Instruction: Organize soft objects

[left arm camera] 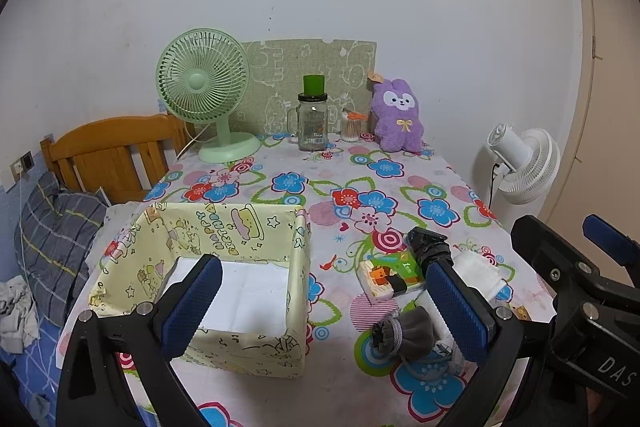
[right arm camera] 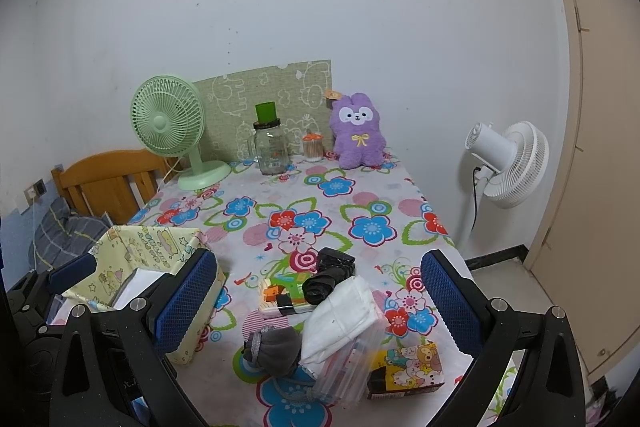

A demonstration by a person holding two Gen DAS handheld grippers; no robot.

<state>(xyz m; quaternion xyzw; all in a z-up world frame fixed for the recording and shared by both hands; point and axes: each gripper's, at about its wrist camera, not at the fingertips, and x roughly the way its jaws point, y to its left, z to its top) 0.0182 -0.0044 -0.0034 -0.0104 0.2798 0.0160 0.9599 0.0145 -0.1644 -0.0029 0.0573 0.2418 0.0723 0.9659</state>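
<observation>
The yellow fabric box sits at the near left of the flowered worktop, open at the top, with a white sheet lining its floor. All the soft things lie to the right of the box, apart from it. Nearest it is a grey drawstring pouch. Touching the pouch on its far-from-box side is a white tissue pack in clear wrap. Behind these, further from the box's front, lies a small green-and-orange packet, with a black rolled bundle resting against it. A little cartoon-printed box lies beyond the tissue pack, furthest from the yellow box.

The left hand-held gripper hangs over the box's right wall, its blue pads wide apart and holding nothing. The right hand-held gripper hangs above the heap of soft things, pads likewise spread and empty.

Far behind the box stand a green fan, a glass jar and a purple plush toy.
</observation>
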